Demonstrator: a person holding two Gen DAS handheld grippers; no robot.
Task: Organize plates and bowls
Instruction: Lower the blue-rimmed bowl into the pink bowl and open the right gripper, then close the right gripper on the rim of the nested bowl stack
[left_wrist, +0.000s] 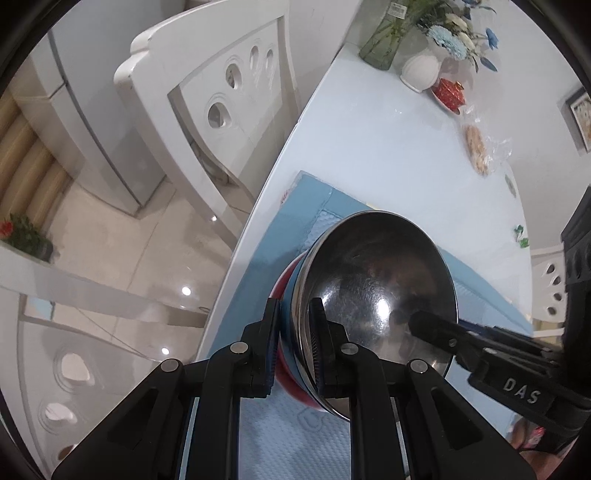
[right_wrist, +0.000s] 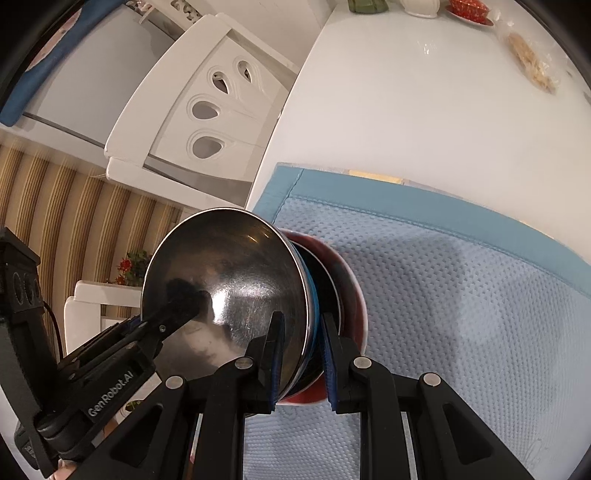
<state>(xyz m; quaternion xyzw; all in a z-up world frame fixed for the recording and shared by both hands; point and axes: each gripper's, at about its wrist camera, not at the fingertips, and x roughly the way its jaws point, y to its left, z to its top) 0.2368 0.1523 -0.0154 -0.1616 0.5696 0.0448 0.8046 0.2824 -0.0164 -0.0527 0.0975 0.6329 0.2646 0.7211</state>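
Note:
A shiny steel bowl (left_wrist: 376, 280) is held from both sides over a blue mat (left_wrist: 280, 229). It sits nested in a stack with a blue-rimmed bowl and a red bowl (left_wrist: 282, 365) under it. My left gripper (left_wrist: 295, 321) is shut on the stack's rim, one finger inside, one outside. My right gripper (right_wrist: 301, 332) is shut on the opposite rim of the steel bowl (right_wrist: 225, 280), with the red bowl (right_wrist: 351, 291) beyond. Each gripper shows in the other's view, the right (left_wrist: 436, 328) and the left (right_wrist: 173, 314).
The mat (right_wrist: 443, 295) lies on a white table (left_wrist: 388, 147) near its edge. A white chair (left_wrist: 221, 99) stands beside the table. At the far end are a glass vase (left_wrist: 388, 40), a white vase (left_wrist: 421, 70), a red dish (left_wrist: 448, 94) and a bagged snack (left_wrist: 476, 147).

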